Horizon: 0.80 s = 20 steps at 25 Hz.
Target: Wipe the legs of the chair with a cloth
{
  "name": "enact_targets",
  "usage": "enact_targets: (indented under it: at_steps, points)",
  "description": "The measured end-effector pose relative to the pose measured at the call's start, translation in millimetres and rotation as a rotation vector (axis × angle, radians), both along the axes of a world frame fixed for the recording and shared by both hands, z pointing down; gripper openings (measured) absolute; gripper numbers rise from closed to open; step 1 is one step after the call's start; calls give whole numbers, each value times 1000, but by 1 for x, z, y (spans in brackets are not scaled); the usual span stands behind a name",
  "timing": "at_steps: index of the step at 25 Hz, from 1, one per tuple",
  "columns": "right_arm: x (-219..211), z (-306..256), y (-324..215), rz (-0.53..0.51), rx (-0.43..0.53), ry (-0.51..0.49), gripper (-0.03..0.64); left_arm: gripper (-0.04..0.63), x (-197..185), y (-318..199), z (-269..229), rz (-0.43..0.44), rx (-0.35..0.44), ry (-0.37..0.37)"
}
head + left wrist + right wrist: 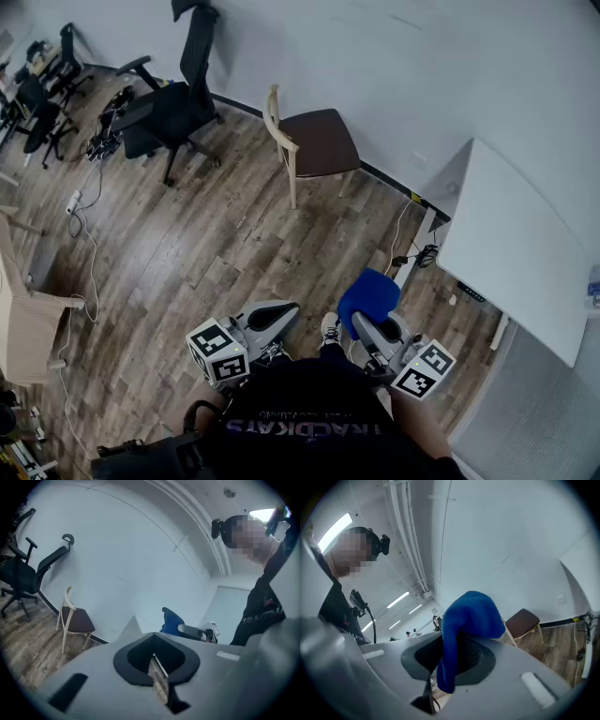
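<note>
The right gripper (364,326) is clenched on a blue cloth (368,292), which drapes over its jaws. The left gripper (281,314) has its jaws together on nothing. The wooden chair (314,141) stands by the wall (394,66), well apart from both grippers. Wiping seems not yet begun. The next move calls for walking up and lowering the cloth to a chair leg (293,192).

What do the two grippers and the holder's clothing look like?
Both the left gripper and right gripper have smooth light-grey shells, black pads lining the jaws, and a white cube with black square markers at the rear. The person wears a black top with lettering.
</note>
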State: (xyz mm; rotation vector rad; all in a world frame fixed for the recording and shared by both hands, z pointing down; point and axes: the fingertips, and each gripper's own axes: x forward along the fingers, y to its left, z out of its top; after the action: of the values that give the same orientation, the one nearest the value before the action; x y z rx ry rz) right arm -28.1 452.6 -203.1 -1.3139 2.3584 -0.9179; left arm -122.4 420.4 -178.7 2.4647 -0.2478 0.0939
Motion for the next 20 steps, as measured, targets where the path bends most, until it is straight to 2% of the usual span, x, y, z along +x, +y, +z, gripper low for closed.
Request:
enact_targets:
  at_steps: [14,20]
  points:
    - [-2,-1,-6,-20,11,2,61,-3,-1,-4,2,-17,-7,-6]
    - [6,5,-11,-63,7,16,66,-3,8,-10,10,-41,-24,-24]
